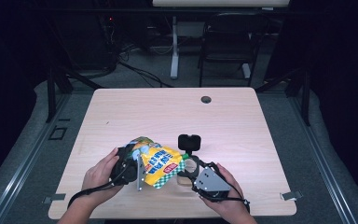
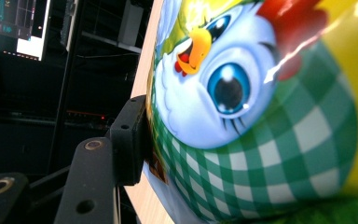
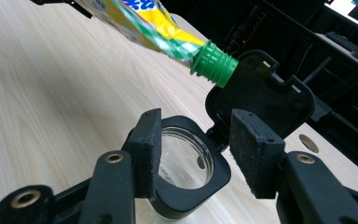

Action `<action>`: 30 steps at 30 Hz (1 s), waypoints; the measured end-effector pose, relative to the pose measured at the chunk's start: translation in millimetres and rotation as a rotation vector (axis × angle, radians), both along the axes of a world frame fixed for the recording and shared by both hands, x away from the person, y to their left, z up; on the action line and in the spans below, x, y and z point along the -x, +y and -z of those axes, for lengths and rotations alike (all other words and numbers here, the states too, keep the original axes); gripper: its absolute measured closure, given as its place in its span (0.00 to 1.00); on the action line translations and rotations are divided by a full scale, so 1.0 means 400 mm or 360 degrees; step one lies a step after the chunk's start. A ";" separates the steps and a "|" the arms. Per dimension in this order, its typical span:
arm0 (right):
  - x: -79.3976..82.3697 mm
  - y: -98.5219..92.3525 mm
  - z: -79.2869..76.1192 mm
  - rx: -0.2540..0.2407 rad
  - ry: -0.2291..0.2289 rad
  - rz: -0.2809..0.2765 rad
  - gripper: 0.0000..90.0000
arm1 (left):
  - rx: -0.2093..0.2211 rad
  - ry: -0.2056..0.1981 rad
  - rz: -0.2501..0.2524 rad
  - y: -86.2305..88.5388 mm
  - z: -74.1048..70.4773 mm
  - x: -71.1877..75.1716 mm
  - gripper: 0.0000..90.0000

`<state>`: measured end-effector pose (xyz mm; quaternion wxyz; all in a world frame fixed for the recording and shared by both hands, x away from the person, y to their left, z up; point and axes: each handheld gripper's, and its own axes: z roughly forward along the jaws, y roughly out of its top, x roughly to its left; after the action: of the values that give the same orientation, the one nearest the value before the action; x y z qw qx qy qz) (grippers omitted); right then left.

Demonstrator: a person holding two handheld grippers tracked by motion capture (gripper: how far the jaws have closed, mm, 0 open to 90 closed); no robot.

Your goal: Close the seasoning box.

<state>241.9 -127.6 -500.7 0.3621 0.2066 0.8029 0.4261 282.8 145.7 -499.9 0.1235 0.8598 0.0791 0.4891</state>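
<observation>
Left gripper [image 1: 129, 169], near the front edge of the tabletop [image 1: 242, 116] left of its middle, is clamped on a yellow and green refill pouch [image 1: 161, 164], one black pad [image 2: 129, 140] pressed into the pouch's checked side beside a printed cartoon chick. Held clear of the wood, the pouch tilts with its green screw cap [image 3: 214, 64] pointing toward a small clear jar [image 3: 182, 161]. That jar stands on the tabletop near the front edge, around its middle, with its black hinged lid [image 3: 265, 93] flipped up. Right gripper [image 3: 196, 149] straddles the jar's black rim; its left pad touches the rim, its right pad stands clear, so nothing is gripped.
</observation>
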 end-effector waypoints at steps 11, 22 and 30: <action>0.005 0.017 0.004 0.0056 -0.0026 -0.0025 0.62 | -0.0083 0.0011 0.0001 -0.005 0.005 -0.001 0.53; 0.014 0.025 0.002 0.0128 -0.0109 -0.0037 0.70 | -0.0155 0.0004 0.0006 -0.013 0.007 -0.008 0.53; 0.026 0.041 0.001 0.0225 -0.0195 -0.0043 0.74 | -0.0175 -0.0001 0.0014 -0.018 0.010 -0.009 0.53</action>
<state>231.5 -111.4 -500.9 0.4185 0.1433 0.8100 0.3851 286.5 138.3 -503.8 0.0783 0.8655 0.0482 0.4924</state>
